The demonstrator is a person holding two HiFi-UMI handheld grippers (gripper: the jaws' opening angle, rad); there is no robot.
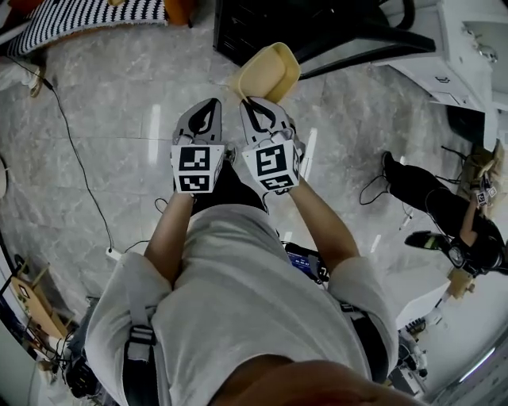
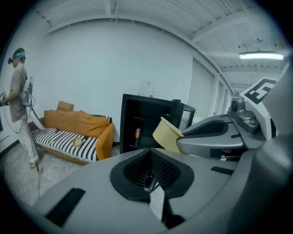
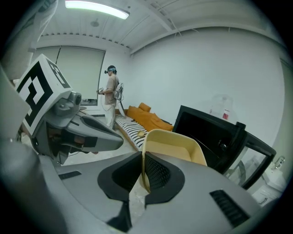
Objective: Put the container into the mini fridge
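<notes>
A pale yellow container is held in the air by its rim, with my right gripper shut on one wall. In the right gripper view that wall runs between the jaws of the right gripper. The black mini fridge stands ahead with its door swung open; it also shows in the left gripper view and at the top of the head view. My left gripper hangs beside the right one, shut with nothing in it.
An orange sofa with a striped blanket stands left of the fridge. A person stands near it. A cable crosses the marble floor. White furniture and another person's legs lie to the right.
</notes>
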